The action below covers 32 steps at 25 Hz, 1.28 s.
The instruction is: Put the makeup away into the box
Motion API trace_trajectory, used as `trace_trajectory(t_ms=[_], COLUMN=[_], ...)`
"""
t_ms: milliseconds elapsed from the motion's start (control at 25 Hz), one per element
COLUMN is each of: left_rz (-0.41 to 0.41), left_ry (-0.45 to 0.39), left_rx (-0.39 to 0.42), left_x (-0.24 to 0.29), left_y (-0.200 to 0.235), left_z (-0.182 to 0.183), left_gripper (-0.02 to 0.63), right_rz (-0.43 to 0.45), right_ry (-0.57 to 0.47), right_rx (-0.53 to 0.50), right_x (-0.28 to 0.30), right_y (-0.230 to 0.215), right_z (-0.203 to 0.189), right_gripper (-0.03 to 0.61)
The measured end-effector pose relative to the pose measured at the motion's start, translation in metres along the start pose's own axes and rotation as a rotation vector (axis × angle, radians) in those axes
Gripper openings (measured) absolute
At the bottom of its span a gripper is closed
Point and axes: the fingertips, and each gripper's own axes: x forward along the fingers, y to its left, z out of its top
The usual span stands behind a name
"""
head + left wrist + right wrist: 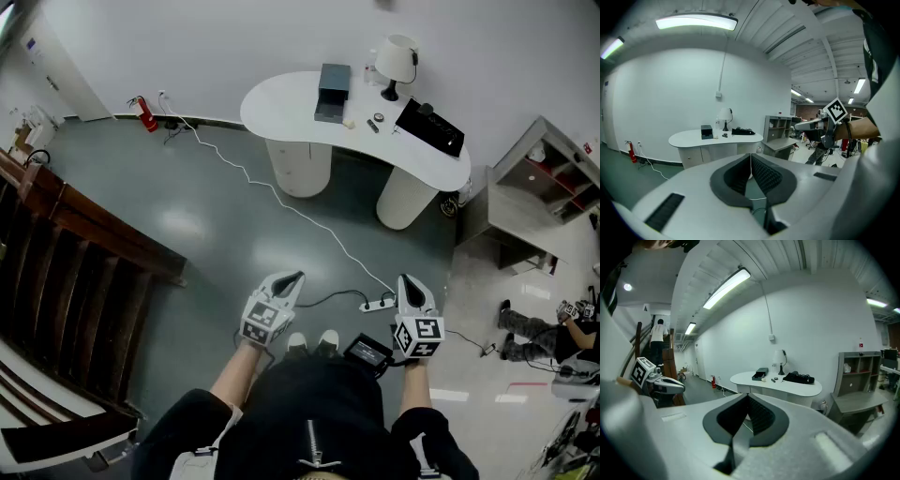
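- The person's black-clad torso (319,412) fills the bottom of the head view, with a pair of white shoes (312,342) on the grey floor (187,225) just beyond it.
- The left hand-held gripper (291,279) is held out over the floor, its jaws pressed together with nothing between them.
- The right hand-held gripper (410,283) is likewise pressed together and empty (both face the far tabletop, tipped slightly down).
- The white kidney-shaped tabletop (281,105) stands against the wall, well apart from both grippers.
- The dark grey rectangular box (333,91) sits on it, toward the head view's left.
- The small makeup pieces (378,118) lie loose on the tabletop, outside the box, between it and a flat black case (431,128).
- A white table lamp (396,61) stands behind them.
- A thin white cable (281,204) crosses the floor to a white power strip (380,305) near the right hand-held gripper.
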Motion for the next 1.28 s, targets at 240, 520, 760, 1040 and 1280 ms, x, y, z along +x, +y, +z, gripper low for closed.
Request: trace_trajectory(t_ms=[240,520,760,1040,1280], left_rz=[-0.007,-0.005,-0.007,-0.006,0.042], left_ry=[0.013,0.015,0.016,0.020,-0.004], left_rx=[-0.001,-0.009,-0.001,0.043,0.045], left_x=[-0.011,-0.011,-0.005,0.014,0.026], left_y=[-0.008,-0.009,-0.006,-0.001,0.006], left_z=[-0.009,-0.011,-0.009,-0.001,0.013], left_gripper=[0.014,0.014,0.014,0.014,0.014], right_rz=[-0.034,-0.038,-0.032,-0.007,0.026], right_ry=[-0.033,-0.035,-0.030,-0.056,-0.057], right_rx=[0.048,0.038,0.034,0.017,0.012], right_x=[-0.011,-0.013,-0.008,0.005,0.019], right_y=[-0.002,-0.003,-0.004,-0.016,-0.021], right_z=[-0.001,-0.002,-0.003,-0.006,-0.006], right_gripper=[0.006,0.006,0.006,0.006,0.006])
